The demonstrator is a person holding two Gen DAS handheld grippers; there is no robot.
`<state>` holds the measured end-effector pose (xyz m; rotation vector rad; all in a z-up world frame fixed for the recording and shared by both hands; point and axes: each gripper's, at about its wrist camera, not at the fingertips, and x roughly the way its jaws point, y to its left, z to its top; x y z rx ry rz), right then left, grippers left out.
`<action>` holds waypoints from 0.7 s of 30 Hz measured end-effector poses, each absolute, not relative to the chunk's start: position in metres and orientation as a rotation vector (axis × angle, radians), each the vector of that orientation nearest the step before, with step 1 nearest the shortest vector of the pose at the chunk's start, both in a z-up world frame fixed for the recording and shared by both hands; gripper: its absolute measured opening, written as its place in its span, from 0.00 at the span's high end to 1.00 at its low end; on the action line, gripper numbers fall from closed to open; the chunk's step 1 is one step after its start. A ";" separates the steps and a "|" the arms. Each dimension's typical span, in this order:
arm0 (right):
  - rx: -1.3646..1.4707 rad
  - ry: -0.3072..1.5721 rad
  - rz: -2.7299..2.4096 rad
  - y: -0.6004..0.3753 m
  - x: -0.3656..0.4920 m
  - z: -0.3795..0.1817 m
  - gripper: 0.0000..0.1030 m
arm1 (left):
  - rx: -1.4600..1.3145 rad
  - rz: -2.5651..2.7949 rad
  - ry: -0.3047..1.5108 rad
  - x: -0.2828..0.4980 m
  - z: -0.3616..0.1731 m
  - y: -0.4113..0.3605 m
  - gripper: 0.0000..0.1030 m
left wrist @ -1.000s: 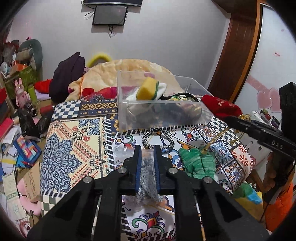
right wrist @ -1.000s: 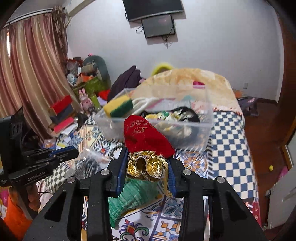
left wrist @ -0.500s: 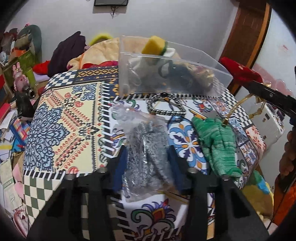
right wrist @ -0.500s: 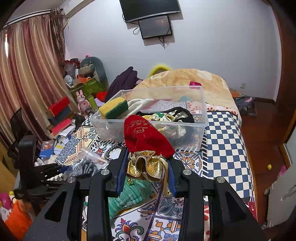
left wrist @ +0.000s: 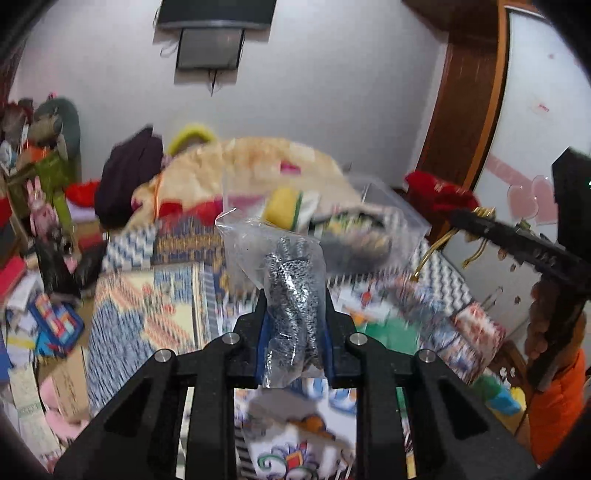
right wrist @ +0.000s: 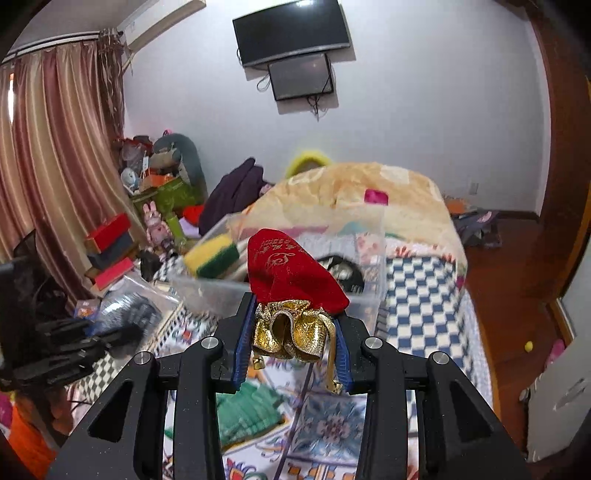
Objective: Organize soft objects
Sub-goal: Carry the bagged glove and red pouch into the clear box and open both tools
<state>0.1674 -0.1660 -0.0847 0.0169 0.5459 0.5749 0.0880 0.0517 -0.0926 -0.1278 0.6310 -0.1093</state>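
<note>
Bagged silver scrubber (left wrist: 291, 295) now lifted, clamped in left hand-held gripper (left wrist: 293, 343).

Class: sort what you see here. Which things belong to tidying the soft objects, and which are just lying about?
Job:
left gripper holding bagged silver scrubber
right gripper holding red pouch
clear bin
green cloth

Lying about:
wall TV
curtain
stacked boxes
</note>
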 end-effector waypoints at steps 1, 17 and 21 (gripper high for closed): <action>0.018 0.538 0.573 -0.165 0.169 -0.083 0.67 | -0.123 -0.112 0.608 0.091 -0.084 0.051 0.78; 0.003 0.491 0.524 -0.140 0.222 -0.072 0.67 | -0.119 -0.131 0.597 0.194 -0.069 0.021 0.78; -0.005 0.550 0.520 -0.133 0.236 -0.089 0.67 | -0.125 -0.128 0.636 0.213 -0.084 0.018 0.78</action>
